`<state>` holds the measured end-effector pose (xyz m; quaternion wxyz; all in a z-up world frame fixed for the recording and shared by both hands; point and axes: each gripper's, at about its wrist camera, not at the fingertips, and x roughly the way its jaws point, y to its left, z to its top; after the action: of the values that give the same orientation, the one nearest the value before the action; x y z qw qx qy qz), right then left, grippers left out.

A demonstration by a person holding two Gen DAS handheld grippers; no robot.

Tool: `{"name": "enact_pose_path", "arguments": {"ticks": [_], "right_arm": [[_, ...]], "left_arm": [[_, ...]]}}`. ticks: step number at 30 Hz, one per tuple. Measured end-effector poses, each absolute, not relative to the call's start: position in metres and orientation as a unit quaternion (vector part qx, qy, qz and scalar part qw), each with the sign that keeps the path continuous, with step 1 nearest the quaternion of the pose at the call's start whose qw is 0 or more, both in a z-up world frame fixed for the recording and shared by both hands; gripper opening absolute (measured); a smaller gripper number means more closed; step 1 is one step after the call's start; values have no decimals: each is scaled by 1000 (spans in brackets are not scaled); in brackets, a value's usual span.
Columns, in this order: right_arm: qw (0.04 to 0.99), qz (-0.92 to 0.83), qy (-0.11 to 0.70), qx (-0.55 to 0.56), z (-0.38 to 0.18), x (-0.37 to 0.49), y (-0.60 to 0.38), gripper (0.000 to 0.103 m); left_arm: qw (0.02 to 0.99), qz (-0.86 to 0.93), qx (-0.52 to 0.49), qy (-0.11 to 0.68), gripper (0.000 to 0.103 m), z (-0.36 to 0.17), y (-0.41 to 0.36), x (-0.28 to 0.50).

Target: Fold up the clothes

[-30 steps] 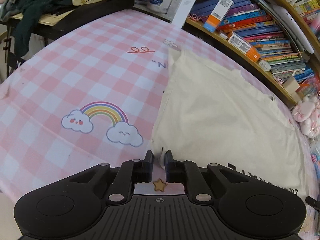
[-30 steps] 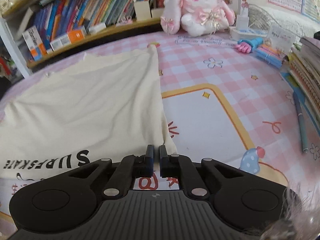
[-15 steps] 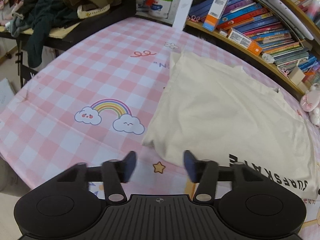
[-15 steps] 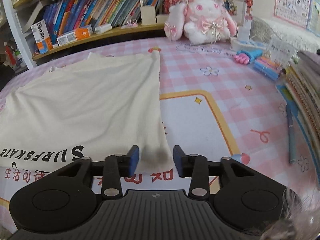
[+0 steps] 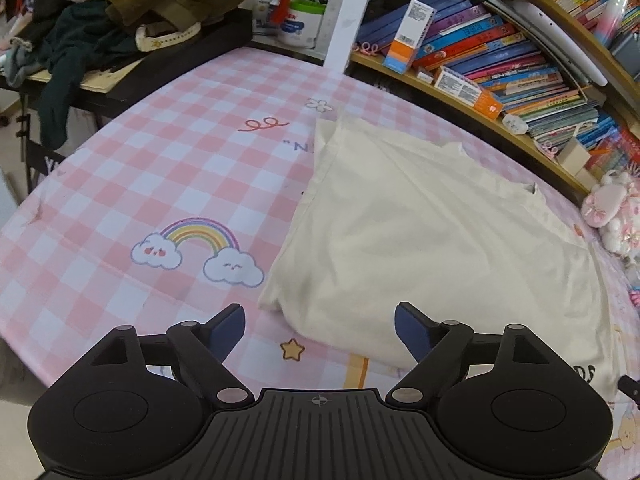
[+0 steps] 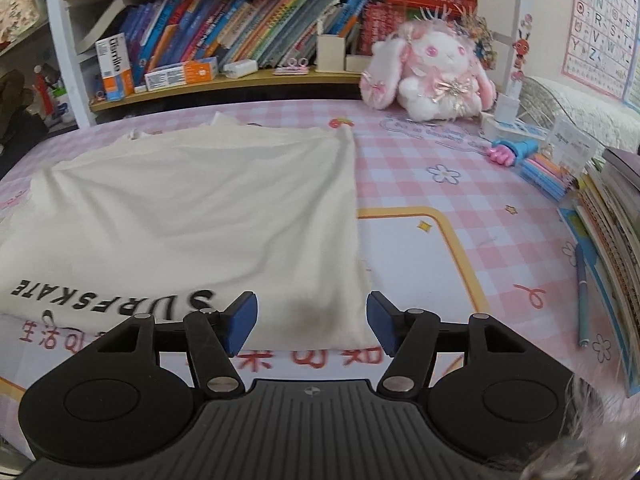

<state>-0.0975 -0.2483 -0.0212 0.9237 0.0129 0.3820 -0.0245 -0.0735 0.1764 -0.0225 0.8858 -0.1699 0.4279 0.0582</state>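
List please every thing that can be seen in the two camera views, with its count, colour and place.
shirt: one, cream with black letters, flat on the tablecloth
tablecloth: one, pink and white checks, under the shirt
books: many, mixed colours, on the shelf behind
plush rabbit: one, pink and white, at the far edge
pen: one, blue, right side of the cloth
dark clothes: a pile, green and black, far left
left gripper: one, black with blue pads, opening, nothing gripped
right gripper: one, black with blue pads, opening over the shirt's near corner

"SURFSKATE" upside down on cream shirt [image 6: 180, 216], alphabet letters on wall poster [image 6: 604, 20]
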Motion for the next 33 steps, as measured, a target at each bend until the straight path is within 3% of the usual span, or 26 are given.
{"name": "enact_pose_path", "arguments": {"ticks": [17,33], "right_arm": [[925,13,378,-21,-21,-101,-72,67],[908,139,374,-128,-23,-91,63,65]], "left_arm": [[868,-88,-145,467,85,-36,243,-22],[816,-139,-287,482,86,-52,304,-11]]}}
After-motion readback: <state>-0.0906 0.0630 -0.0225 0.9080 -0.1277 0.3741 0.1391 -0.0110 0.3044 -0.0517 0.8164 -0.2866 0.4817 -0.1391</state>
